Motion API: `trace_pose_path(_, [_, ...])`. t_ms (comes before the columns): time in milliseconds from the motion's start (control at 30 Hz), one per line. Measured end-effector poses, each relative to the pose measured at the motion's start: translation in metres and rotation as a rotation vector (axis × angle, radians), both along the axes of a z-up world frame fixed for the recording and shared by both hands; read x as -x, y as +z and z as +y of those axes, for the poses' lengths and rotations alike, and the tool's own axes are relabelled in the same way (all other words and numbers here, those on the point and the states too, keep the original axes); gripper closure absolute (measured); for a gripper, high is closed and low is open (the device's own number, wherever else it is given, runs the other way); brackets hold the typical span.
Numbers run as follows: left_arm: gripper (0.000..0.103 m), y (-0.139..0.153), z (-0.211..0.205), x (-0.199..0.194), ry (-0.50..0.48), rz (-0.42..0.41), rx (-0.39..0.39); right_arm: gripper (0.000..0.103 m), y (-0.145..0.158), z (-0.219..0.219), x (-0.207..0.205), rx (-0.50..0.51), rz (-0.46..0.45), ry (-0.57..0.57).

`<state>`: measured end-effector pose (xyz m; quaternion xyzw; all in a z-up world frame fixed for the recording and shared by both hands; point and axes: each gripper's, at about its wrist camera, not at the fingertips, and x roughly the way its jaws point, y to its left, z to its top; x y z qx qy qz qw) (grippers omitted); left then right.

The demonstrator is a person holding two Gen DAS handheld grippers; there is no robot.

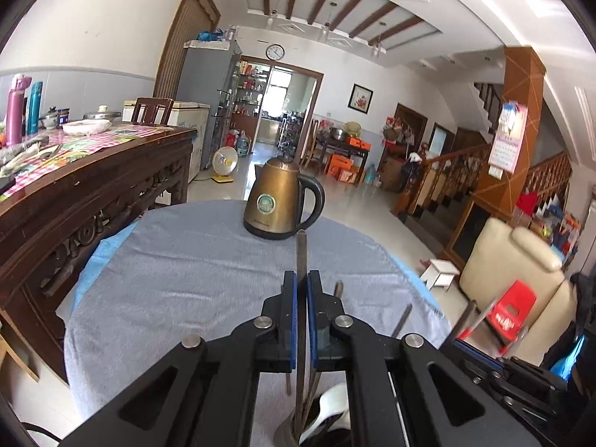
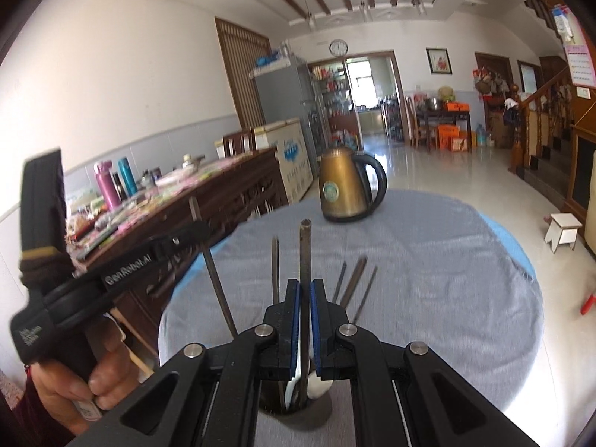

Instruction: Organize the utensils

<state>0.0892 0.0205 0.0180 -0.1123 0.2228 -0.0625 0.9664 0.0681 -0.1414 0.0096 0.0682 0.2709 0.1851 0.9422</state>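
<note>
On the round table's grey cloth stands a dark utensil cup, seen low in both views, with several metal sticks and a white spoon upright in it. My left gripper is shut on a thin metal stick whose lower end runs down into the cup. My right gripper is shut on another metal stick, also reaching down into the cup. In the right wrist view the left gripper shows at the left with its stick, held by a hand.
A brass electric kettle stands at the table's far edge. A carved wooden sideboard crowded with bottles and dishes runs close along the left. A cream armchair, a red stool and a small white stool stand on the floor to the right.
</note>
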Motion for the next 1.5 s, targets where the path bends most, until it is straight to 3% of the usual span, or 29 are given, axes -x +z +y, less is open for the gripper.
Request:
trace_pose_path(200, [0.098,-0.01,-0.005,0.016,-0.03,0.064,-0.042,0.096,-0.012,-0.009,0.01,-0.021,0.049,0.017])
trace_pose_path(633, [0.098,-0.018,-0.012,0.028,-0.105,0.127,-0.048,0.095,-0.017,-0.001,0.015,-0.031,0.092,0.05])
trace_pose_path(667, [0.089,-0.017,-0.014,0.029,-0.114,0.135,-0.059,0.095,-0.016,-0.003,0.015,-0.043,0.099,0.057])
trace_pose_path(767, [0.044,-0.009,-0.017,0.038,-0.099,0.121,-0.102,0.093,-0.011,-0.009,0.015,-0.063,0.112,0.066])
trace_pose_path(800, [0.039,-0.006,-0.014,0.043,-0.083,0.112,-0.111,0.093,-0.009,-0.013,0.016,-0.072,0.102,0.059])
trace_pose_path(867, [0.039,-0.001,-0.011,0.05,-0.069,0.101,-0.125,0.091,-0.003,-0.022,0.019,-0.09,0.084,0.043])
trace_pose_path(933, [0.036,0.003,-0.009,0.055,-0.041,0.101,-0.153,0.076,0.001,-0.032,0.02,-0.117,0.072,0.032])
trace_pose_path(1000, [0.029,0.008,-0.006,0.06,0.003,0.109,-0.191,0.04,0.007,-0.041,0.023,-0.132,0.052,0.004])
trace_pose_path(1100, [0.026,0.012,0.0,0.065,0.054,0.118,-0.228,0.039,0.014,-0.05,0.028,-0.128,0.012,-0.04])
trace_pose_path(1333, [0.024,0.021,0.002,0.071,0.158,0.119,-0.354,0.039,0.02,-0.05,0.031,-0.09,0.01,-0.062])
trace_pose_path(1500, [0.024,0.021,0.01,0.074,0.192,0.128,-0.359,0.039,0.02,-0.046,0.031,-0.072,0.014,-0.061])
